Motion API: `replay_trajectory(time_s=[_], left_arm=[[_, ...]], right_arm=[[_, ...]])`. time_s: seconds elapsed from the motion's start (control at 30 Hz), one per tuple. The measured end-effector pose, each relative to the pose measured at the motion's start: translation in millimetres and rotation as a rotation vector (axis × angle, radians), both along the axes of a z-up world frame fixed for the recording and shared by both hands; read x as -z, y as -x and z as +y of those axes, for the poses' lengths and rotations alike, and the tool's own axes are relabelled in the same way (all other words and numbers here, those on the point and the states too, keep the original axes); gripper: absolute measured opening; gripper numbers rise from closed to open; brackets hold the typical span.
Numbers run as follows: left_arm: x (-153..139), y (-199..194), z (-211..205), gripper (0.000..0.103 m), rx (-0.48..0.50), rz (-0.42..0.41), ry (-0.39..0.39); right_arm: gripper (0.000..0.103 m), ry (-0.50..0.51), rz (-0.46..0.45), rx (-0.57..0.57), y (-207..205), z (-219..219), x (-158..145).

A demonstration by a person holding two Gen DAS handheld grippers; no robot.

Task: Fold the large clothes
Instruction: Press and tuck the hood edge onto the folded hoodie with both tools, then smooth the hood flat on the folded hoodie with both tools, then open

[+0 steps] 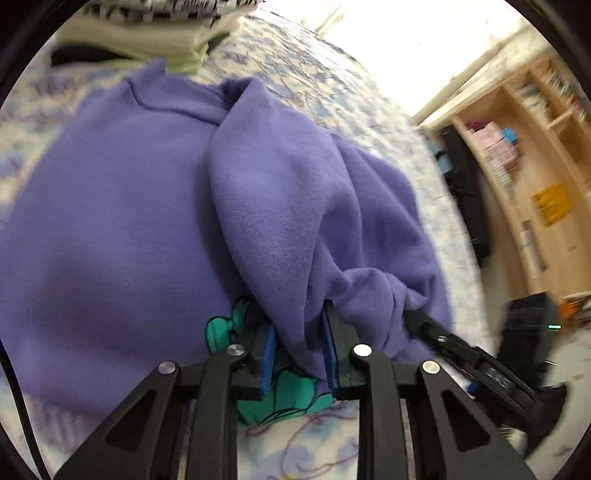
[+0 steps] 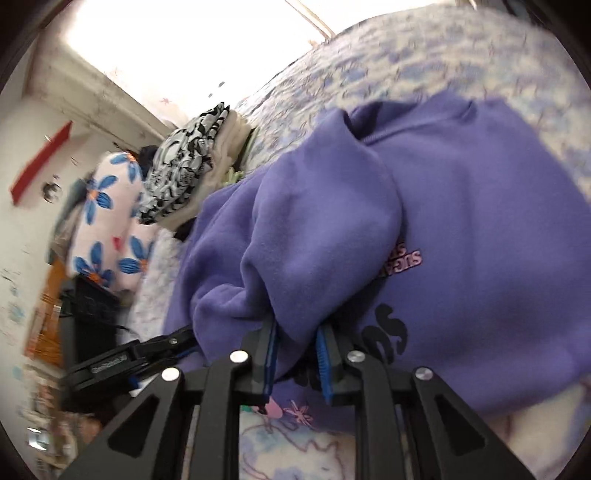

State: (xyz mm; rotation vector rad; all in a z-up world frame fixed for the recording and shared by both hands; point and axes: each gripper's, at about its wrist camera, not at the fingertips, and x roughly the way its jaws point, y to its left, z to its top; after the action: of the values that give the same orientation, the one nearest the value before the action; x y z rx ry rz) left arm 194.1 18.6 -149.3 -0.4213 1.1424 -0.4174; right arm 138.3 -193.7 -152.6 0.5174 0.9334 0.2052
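Observation:
A large purple sweatshirt lies spread on a bed with a blue-and-white patterned cover. It has a teal print near the hem and dark and pink lettering on its front. My left gripper is shut on a bunched fold of the purple fabric, lifted over the body. My right gripper is shut on another bunched fold of the sweatshirt. Each gripper shows in the other's view, the right one and the left one, close beside one another.
A stack of folded clothes sits at the head of the bed, also seen in the right wrist view. A flowered pillow lies beside it. Wooden shelves and a black case stand past the bed's edge.

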Motion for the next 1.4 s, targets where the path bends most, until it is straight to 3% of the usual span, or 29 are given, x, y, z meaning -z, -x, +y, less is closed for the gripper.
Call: replay_trajectory(time_s=[0.1, 0.17, 0.37, 0.43, 0.5, 0.7, 0.8, 0.93, 1.1, 1.17, 1.23, 1.4], left_arm=[[3, 8, -20, 0.021, -0.022, 0.003, -0.153], [13, 12, -31, 0.024, -0.033, 0.005, -0.203], [7, 19, -39, 0.034, -0.043, -0.060, -0.211], [0, 22, -39, 0.045, -0.044, -0.069, -0.229], [-7, 30, -30, 0.047, -0.061, -0.087, -0.265], [-47, 53, -9, 0.047, -0.088, -0.242, -0.286], [-69, 48, -6, 0.039, -0.086, -0.313, -0.235], [-73, 22, -13, 0.023, -0.070, -0.327, -0.218], [-51, -12, -27, 0.014, -0.036, -0.284, -0.214], [-33, -22, -33, 0.014, -0.018, -0.241, -0.240], [-9, -30, -35, 0.014, -0.010, -0.164, -0.289], [1, -20, -31, 0.015, 0.004, -0.175, -0.311]], right_arm=[[0.016, 0.169, 0.042, 0.030, 11, 11, 9], [0.016, 0.188, 0.090, 0.036, 12, 11, 26], [0.020, 0.093, 0.088, 0.033, 17, -4, 24], [0.022, 0.098, 0.093, 0.032, 19, -4, 17], [0.022, 0.137, 0.086, 0.041, 23, -5, 7], [0.023, 0.212, -0.075, 0.006, 37, 9, -36], [0.022, 0.252, -0.164, -0.063, 24, 30, -54], [0.022, 0.309, -0.184, -0.107, -7, 49, -57], [0.022, 0.373, -0.112, -0.111, -41, 51, -33], [0.013, 0.401, -0.053, -0.090, -47, 44, -18], [0.011, 0.361, 0.001, -0.082, -49, 29, -2], [0.006, 0.348, 0.008, -0.056, -34, 16, 0]])
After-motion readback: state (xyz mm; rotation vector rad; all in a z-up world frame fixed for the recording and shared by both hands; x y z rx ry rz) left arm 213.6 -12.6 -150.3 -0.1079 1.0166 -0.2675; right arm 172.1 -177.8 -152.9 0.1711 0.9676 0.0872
